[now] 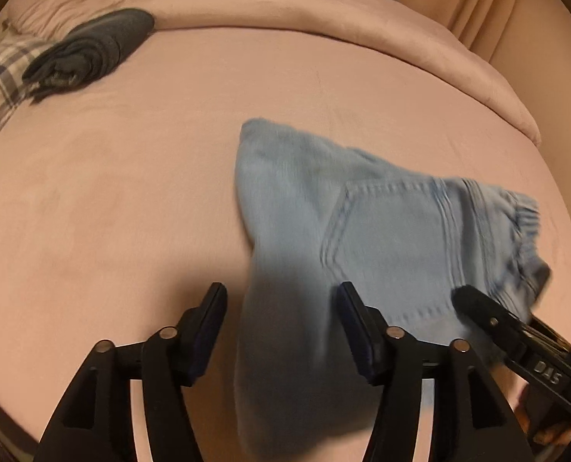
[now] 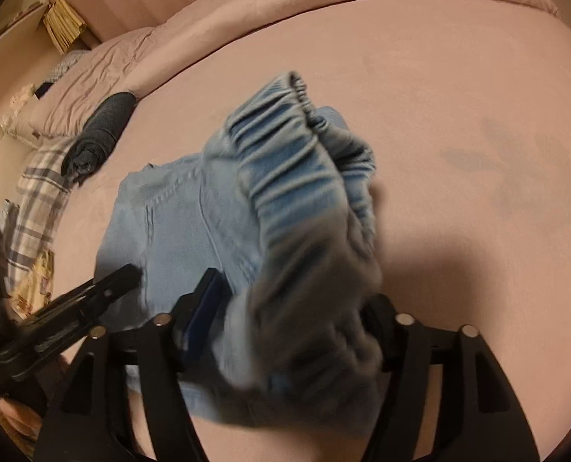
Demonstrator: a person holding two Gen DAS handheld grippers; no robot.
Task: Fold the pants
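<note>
Pale blue denim: the pants [image 1: 362, 223] lie folded on our pink bed [image 1: 131, 192], gathered waistband bunched up. Our left gripper [image 1: 281, 327] stands released with cloth between the fingers; our right gripper [image 2: 297, 308] is spread too, cloth draped loosely between.

Warm, dim light tints both views pink. Motion blur smears the jeans [image 1: 347, 231] ahead of each claw; dark shadow lies there, and fisheye edges bend strongly.
</note>
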